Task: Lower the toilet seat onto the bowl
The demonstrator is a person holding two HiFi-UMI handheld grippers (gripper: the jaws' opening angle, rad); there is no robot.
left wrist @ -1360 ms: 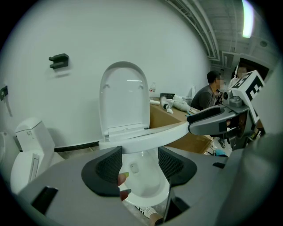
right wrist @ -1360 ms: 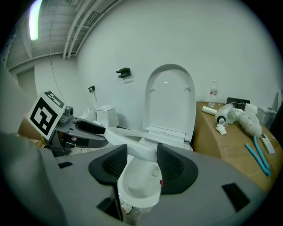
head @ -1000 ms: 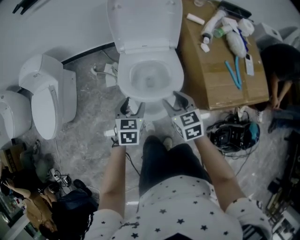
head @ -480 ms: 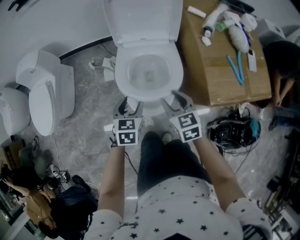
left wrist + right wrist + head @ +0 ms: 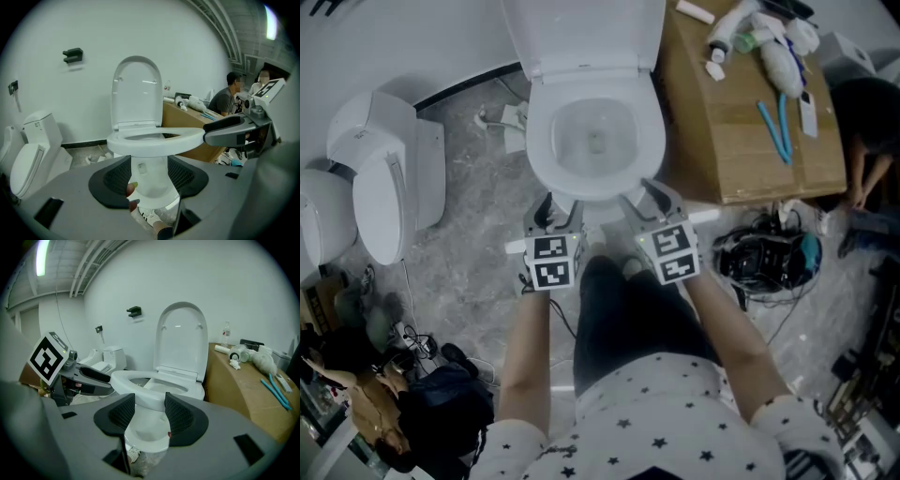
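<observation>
Two grippers are held low, side by side, in front of a white toilet, above the person's dark trousers (image 5: pixel 628 319) and a white shoe (image 5: pixel 150 216) on the grey mottled floor (image 5: pixel 478 253). On the left gripper (image 5: pixel 562 211) the fingers (image 5: pixel 112 176) stand wide apart with nothing gripped; only the toilet's pedestal (image 5: pixel 150 180) shows in the gap. On the right gripper (image 5: pixel 645 202) the fingers (image 5: pixel 180 416) are spread about as wide, also empty, and the front of the bowl (image 5: pixel 145 427) shows between them. Just ahead of both sets of fingertips is the toilet seat (image 5: pixel 652 141), lying level on the bowl's rim; each gripper's tips come right up to its front edge, though contact cannot be made out. Beyond the seat, straight ahead of the fingers, the lid (image 5: pixel 581 33) stands upright against the white wall (image 5: pixel 56 93). Right of the right fingers stands a brown desk (image 5: pixel 741 141) carrying two blue sticks (image 5: pixel 773 122) and a cluster of white bottles and tubes (image 5: pixel 755 42), with a tangle of black cables (image 5: pixel 764 262) on the floor at its near corner. Left of the left fingers, well apart, a second white toilet (image 5: pixel 389 187) stands with its lid shut. Past the desk a seated person in dark clothes (image 5: pixel 862 122) shows.
</observation>
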